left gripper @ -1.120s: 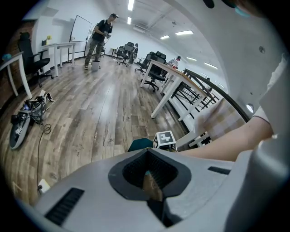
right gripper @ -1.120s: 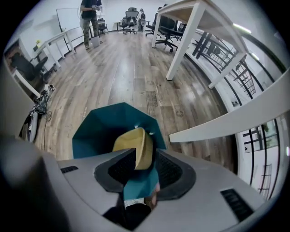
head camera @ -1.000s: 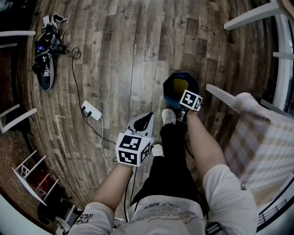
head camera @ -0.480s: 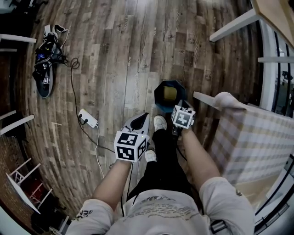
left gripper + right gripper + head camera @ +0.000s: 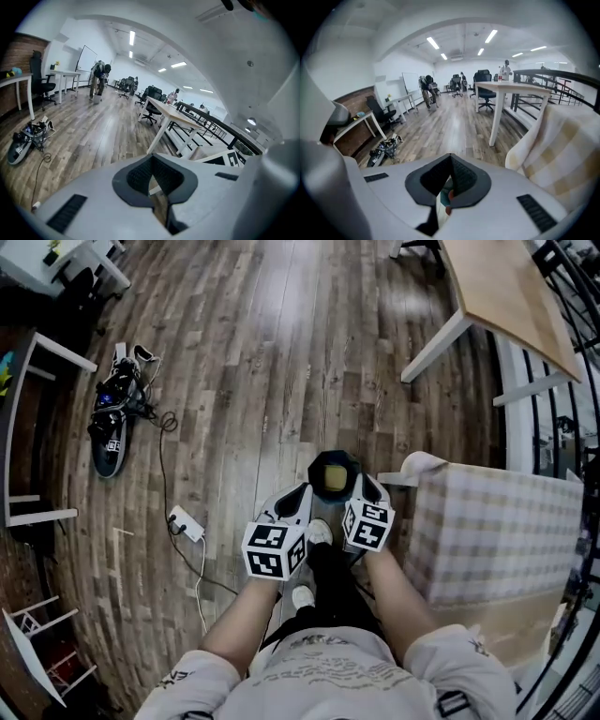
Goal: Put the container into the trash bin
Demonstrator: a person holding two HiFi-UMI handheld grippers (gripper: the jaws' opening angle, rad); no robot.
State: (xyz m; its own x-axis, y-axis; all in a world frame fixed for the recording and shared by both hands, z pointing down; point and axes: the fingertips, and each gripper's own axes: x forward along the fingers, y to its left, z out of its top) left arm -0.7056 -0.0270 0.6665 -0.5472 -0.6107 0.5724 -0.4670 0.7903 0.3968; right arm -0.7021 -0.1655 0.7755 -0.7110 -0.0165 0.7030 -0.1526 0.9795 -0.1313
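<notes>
The dark trash bin [image 5: 334,474] stands on the wood floor just ahead of the person's feet. A yellow container [image 5: 336,481] lies inside it. My left gripper [image 5: 296,501] hovers at the bin's left, high above the floor, its jaws shut with nothing between them. In the left gripper view the left gripper [image 5: 151,160] has its pads meeting at the tips. My right gripper [image 5: 369,489] hangs at the bin's right, also shut and holding nothing. In the right gripper view the right gripper [image 5: 451,157] shows only a sliver of floor and bin below its closed jaws.
A checked cloth [image 5: 497,531] drapes over a white frame at the right. A wooden table [image 5: 497,296] with white legs stands beyond it. A power strip [image 5: 187,523] with its cable and a device [image 5: 112,413] lie on the floor at the left. A white desk [image 5: 23,427] stands further left.
Both grippers have risen away from the floor. The right gripper has lifted from over the bin's mouth to its right side. The yellow container stays in the bin.
</notes>
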